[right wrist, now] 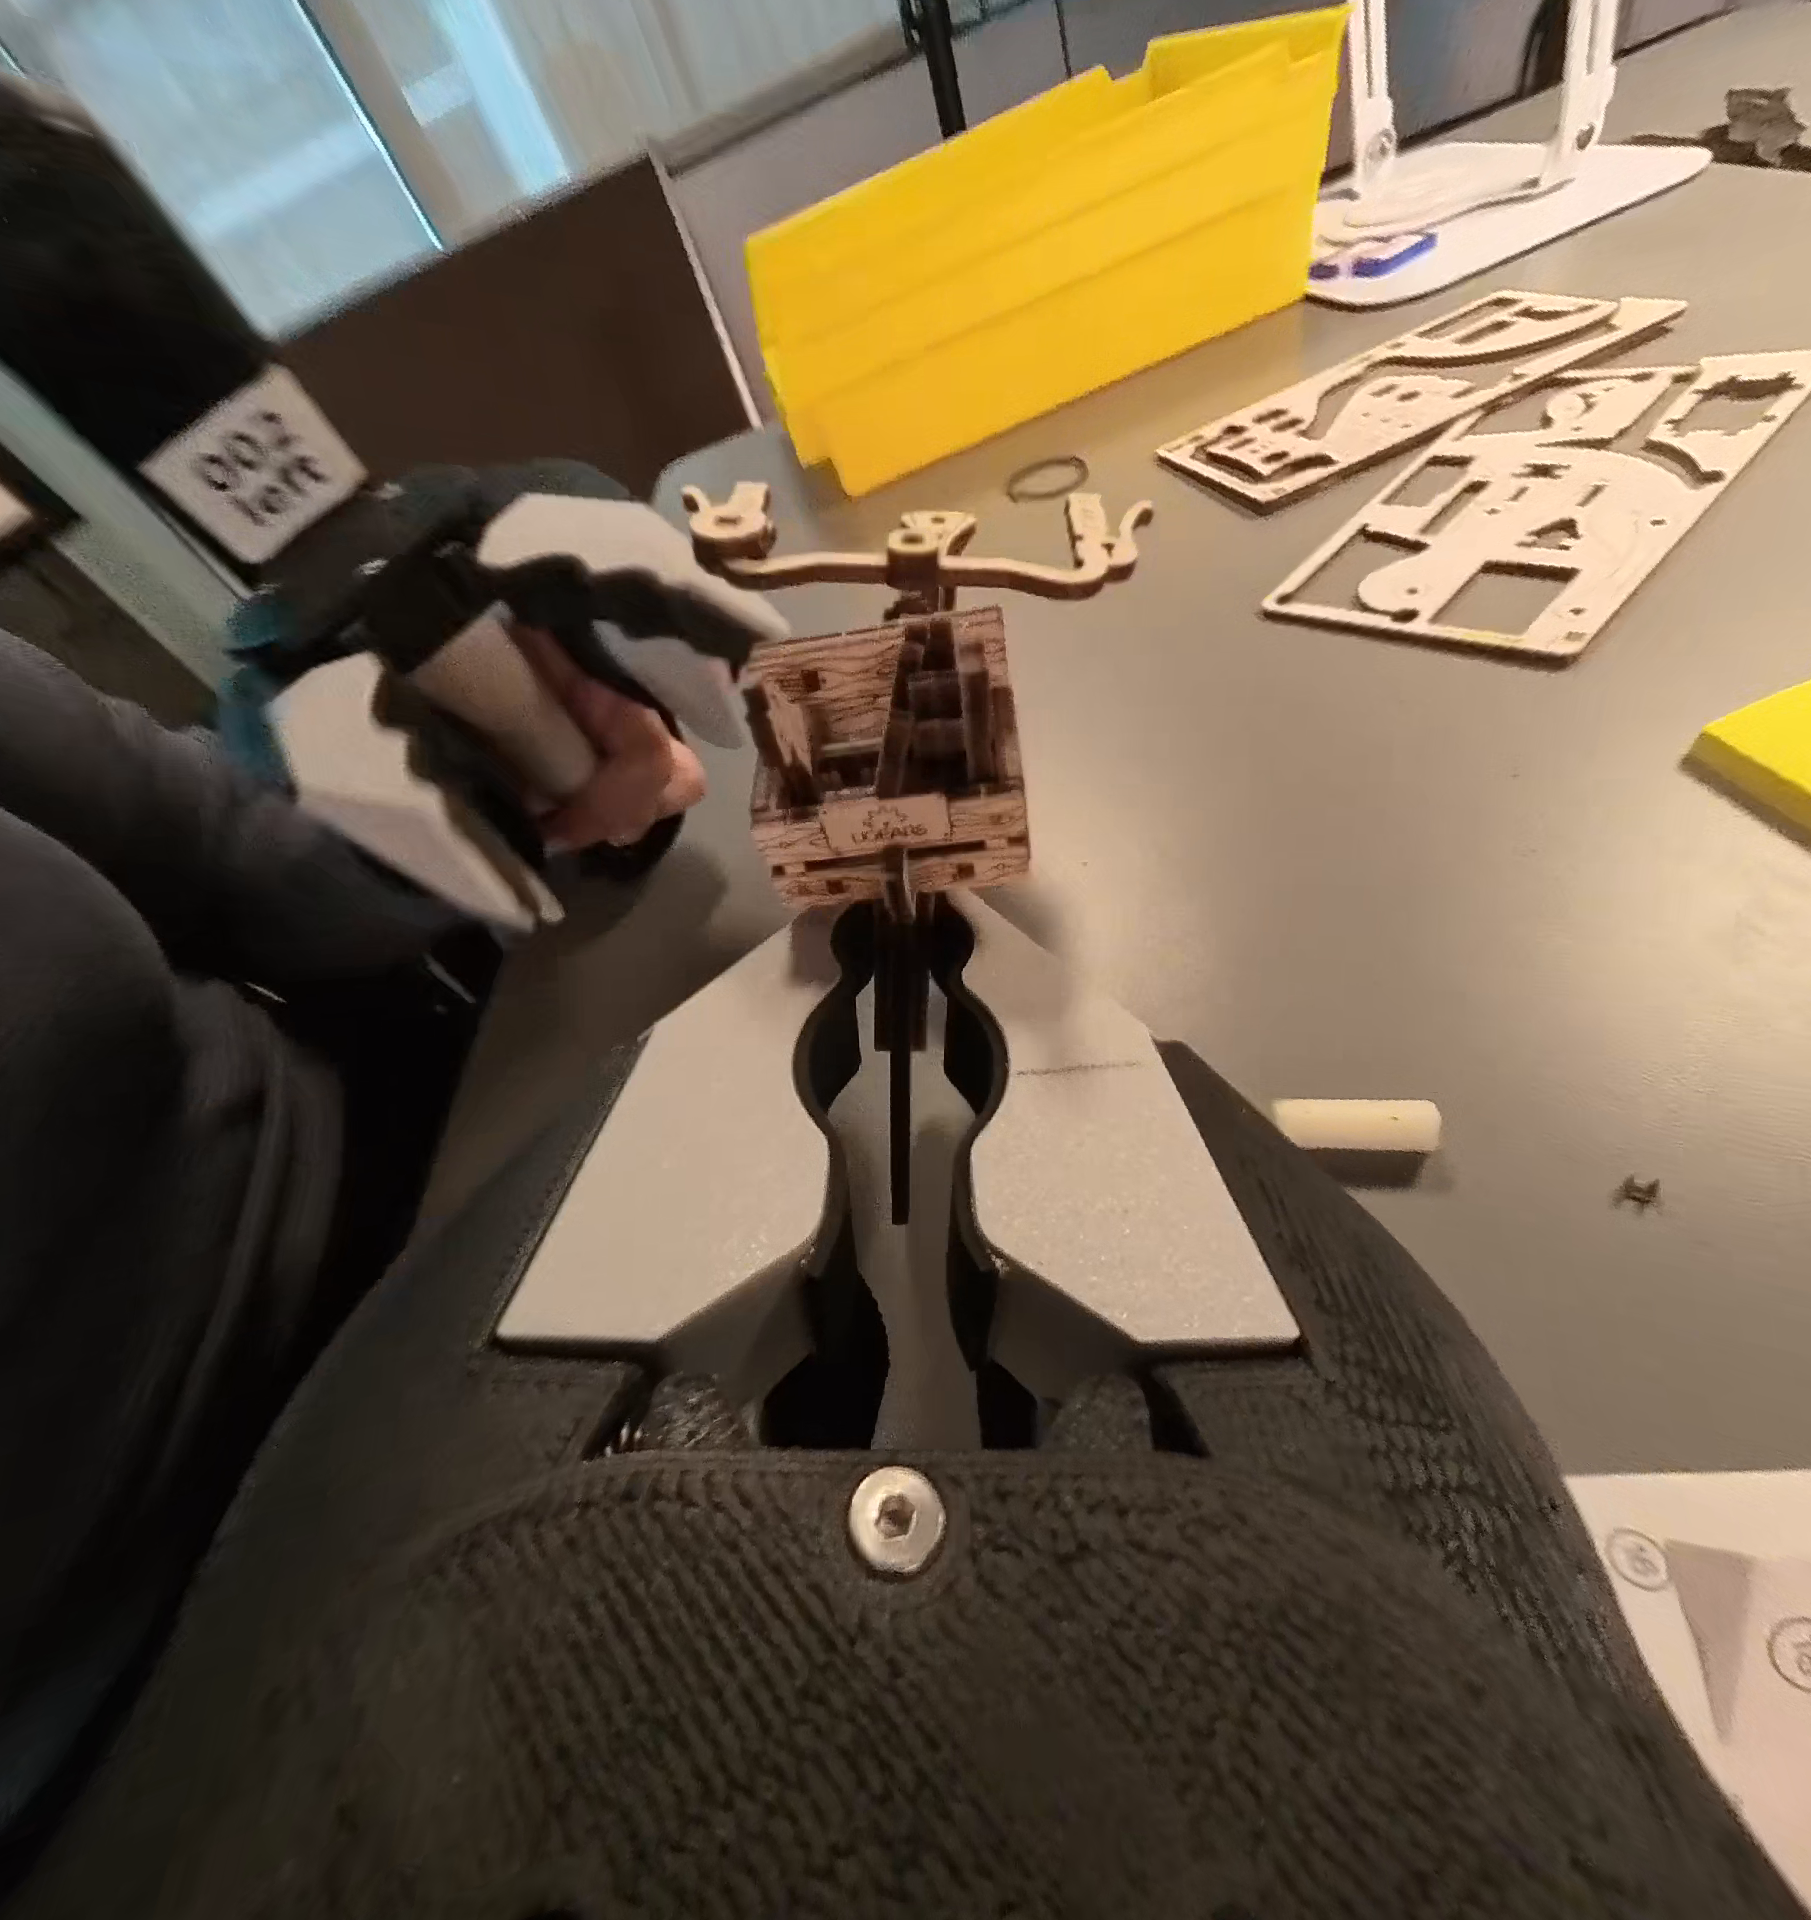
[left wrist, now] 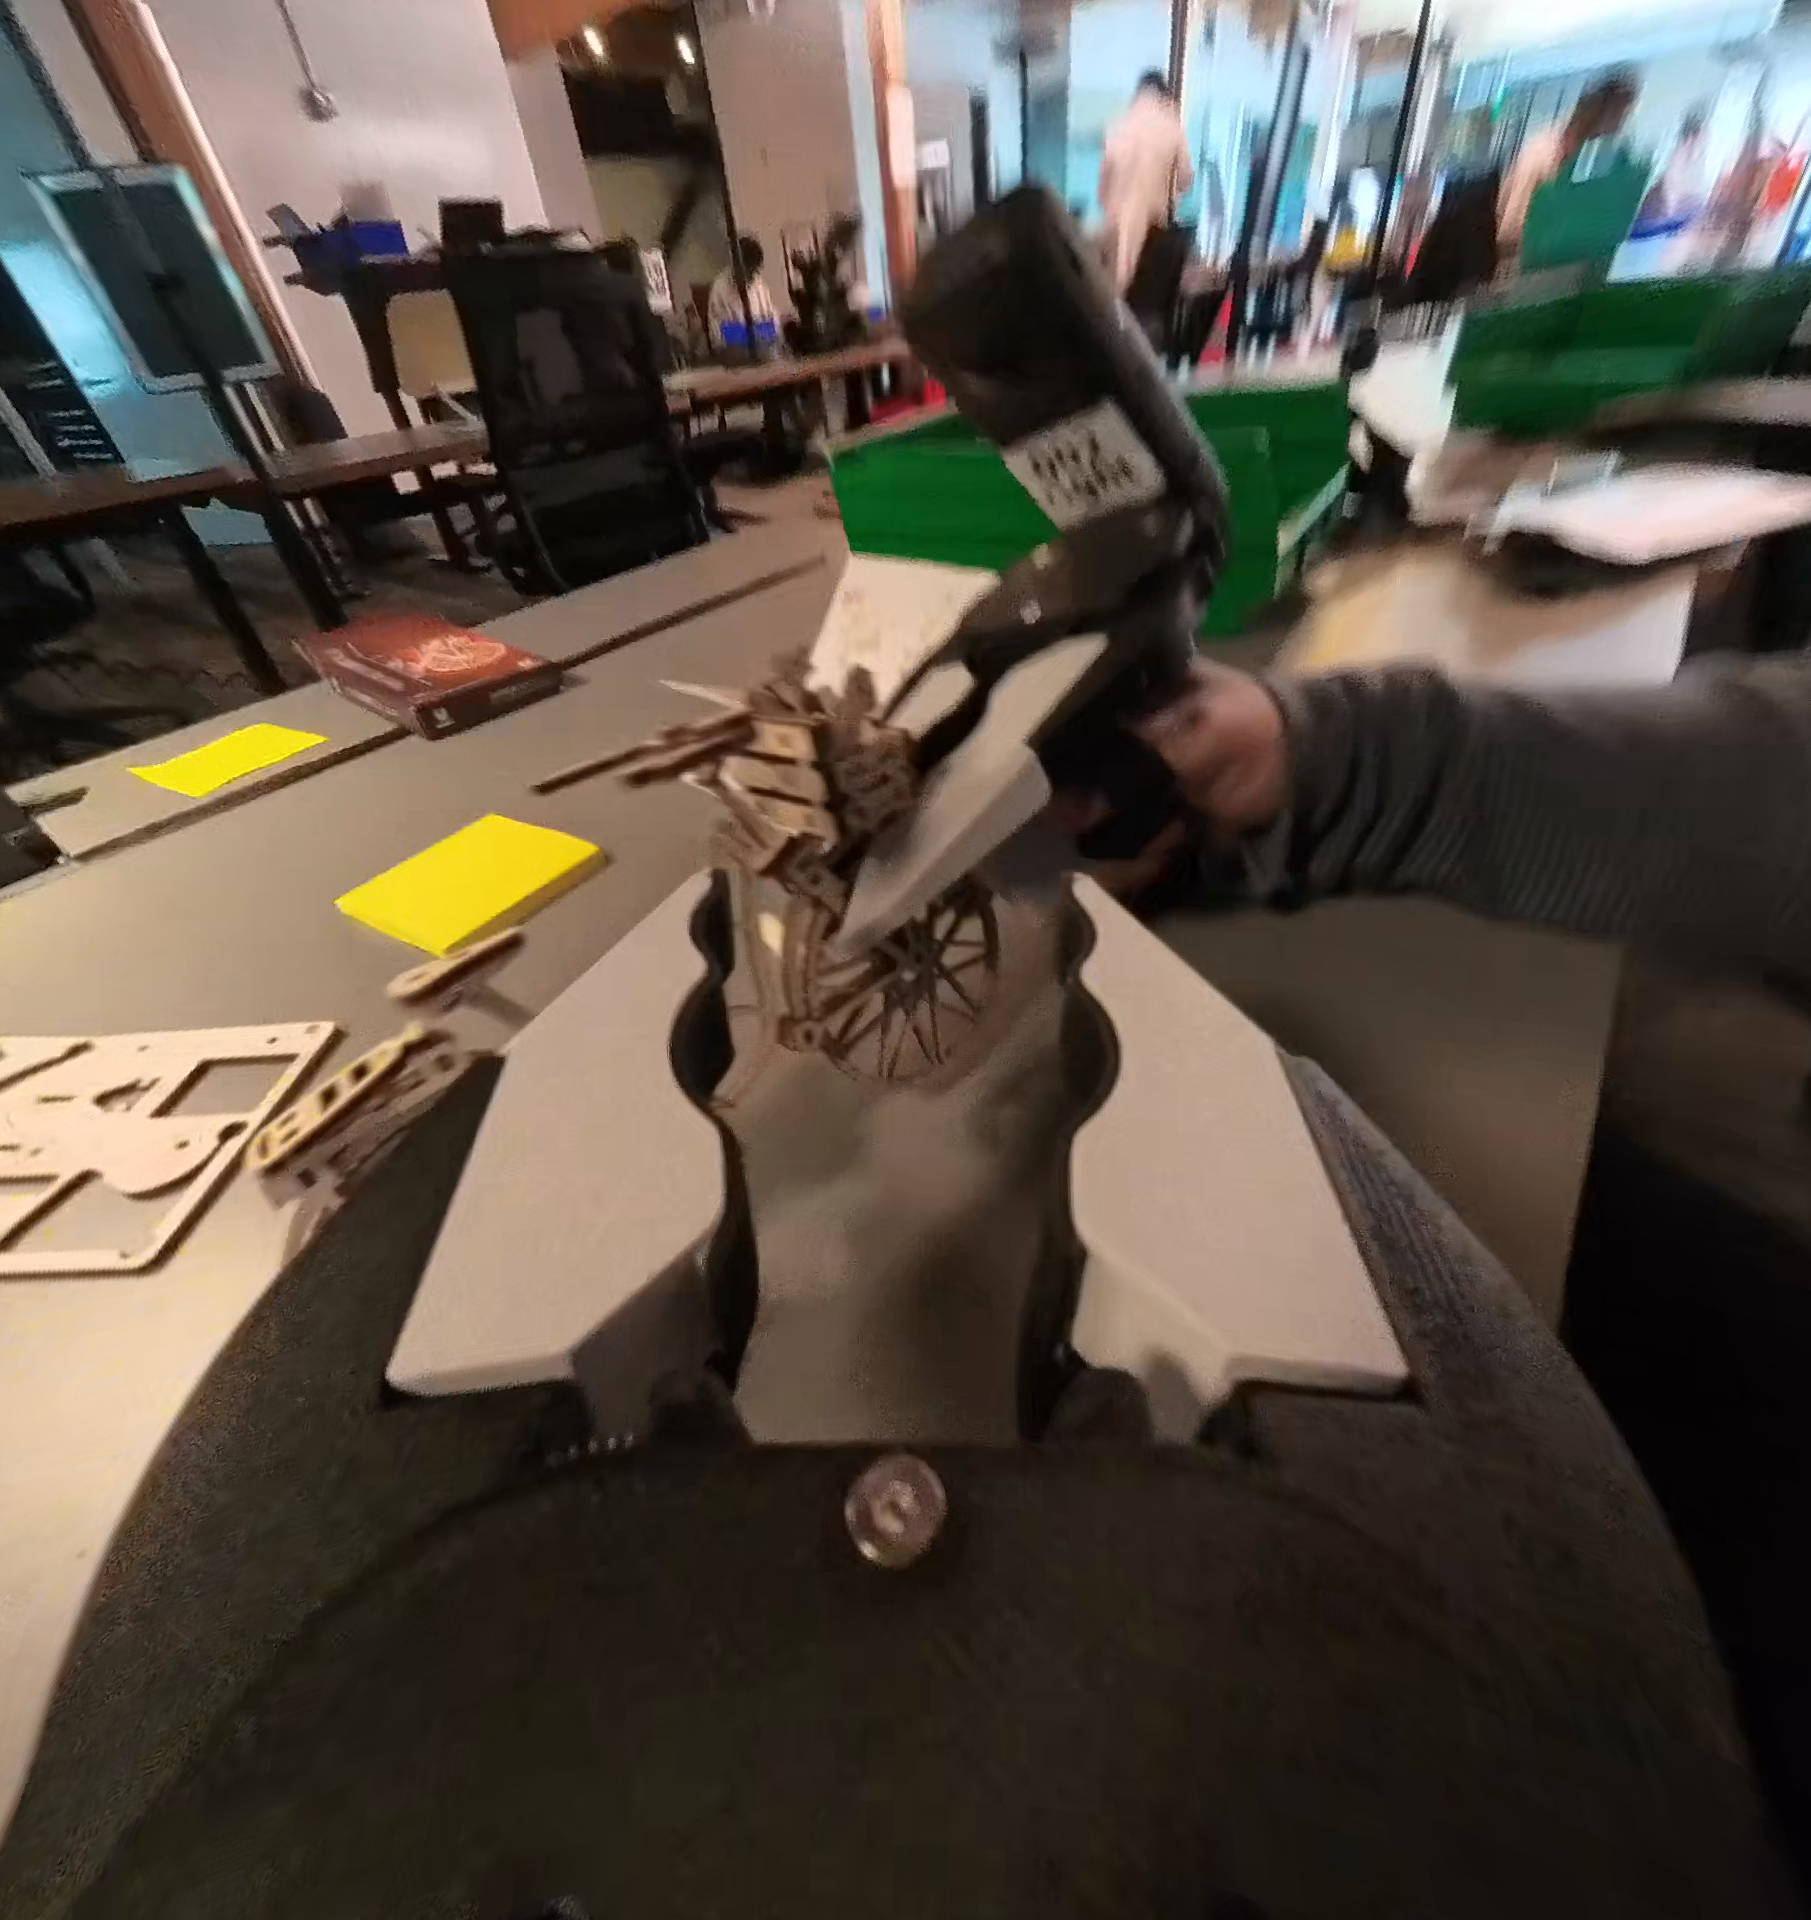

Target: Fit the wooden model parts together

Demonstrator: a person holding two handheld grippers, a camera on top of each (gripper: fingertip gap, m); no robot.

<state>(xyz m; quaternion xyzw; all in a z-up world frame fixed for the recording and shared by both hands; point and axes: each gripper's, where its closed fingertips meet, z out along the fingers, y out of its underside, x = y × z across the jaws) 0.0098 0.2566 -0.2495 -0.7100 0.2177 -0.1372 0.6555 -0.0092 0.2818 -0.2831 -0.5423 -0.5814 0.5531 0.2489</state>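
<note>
Holding the mostly built bike [right wrist: 885,748] aloft, the right gripper [right wrist: 901,935] pinched its frame; the left gripper [left wrist: 885,914] was spread beside it; loose parts [left wrist: 361,1081] remained on the table [right wrist: 1296,852].

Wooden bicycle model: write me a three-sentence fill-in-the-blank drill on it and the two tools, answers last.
1. The right tool is shut on the wooden bicycle model, whose front carries a small wooden ____.
2. The left tool has its fingers ____, with nothing between them.
3. The pad lying on the grey table is ____ in colour.

Answers: crate; open; yellow
</note>
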